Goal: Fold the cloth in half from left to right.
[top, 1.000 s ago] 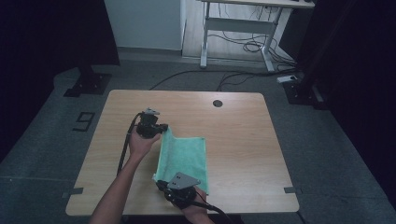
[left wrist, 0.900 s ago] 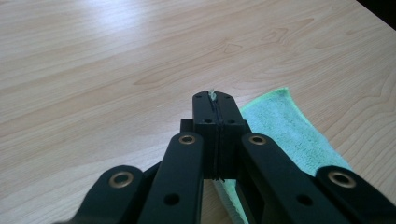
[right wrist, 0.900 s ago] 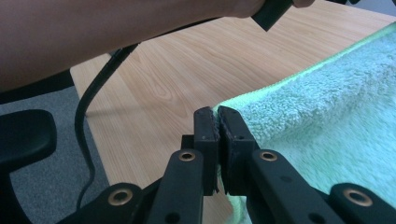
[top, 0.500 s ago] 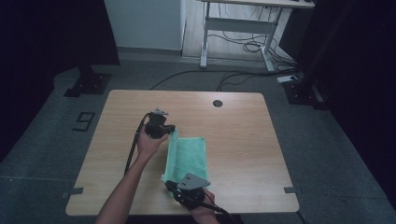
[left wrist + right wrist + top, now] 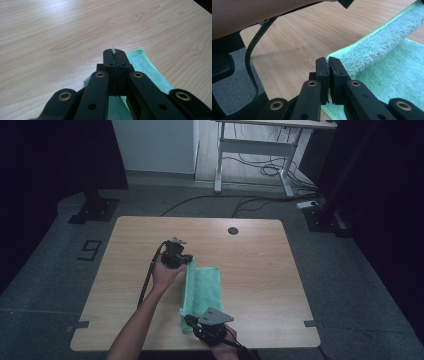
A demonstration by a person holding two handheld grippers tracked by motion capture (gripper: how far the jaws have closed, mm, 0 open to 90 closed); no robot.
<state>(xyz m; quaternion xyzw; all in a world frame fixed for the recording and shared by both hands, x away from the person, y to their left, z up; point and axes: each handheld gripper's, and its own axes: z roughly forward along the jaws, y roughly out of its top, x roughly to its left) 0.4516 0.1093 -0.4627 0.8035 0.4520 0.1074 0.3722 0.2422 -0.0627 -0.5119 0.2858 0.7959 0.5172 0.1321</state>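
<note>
A green towel (image 5: pixel 205 285) lies on the wooden table (image 5: pixel 260 270), its left edge lifted and carried over toward the right. My left gripper (image 5: pixel 188 262) is shut on the towel's far left corner. In the left gripper view a sliver of green cloth pokes out at the tips of that gripper (image 5: pixel 113 51), and the towel (image 5: pixel 146 68) hangs below. My right gripper (image 5: pixel 189 319) is shut on the near left corner by the table's front edge. In the right gripper view this gripper (image 5: pixel 328 60) pinches the raised towel (image 5: pixel 384 47) edge.
A round cable hole (image 5: pixel 232 230) sits at the table's far side. The person's forearm (image 5: pixel 262 15) and the left gripper's cable (image 5: pixel 249 57) cross above the near left corner. A desk frame (image 5: pixel 250 155) and floor cables stand beyond the table.
Both grippers have moved to the right with the towel's left edge held in them. The towel now looks narrower, folded partly over itself.
</note>
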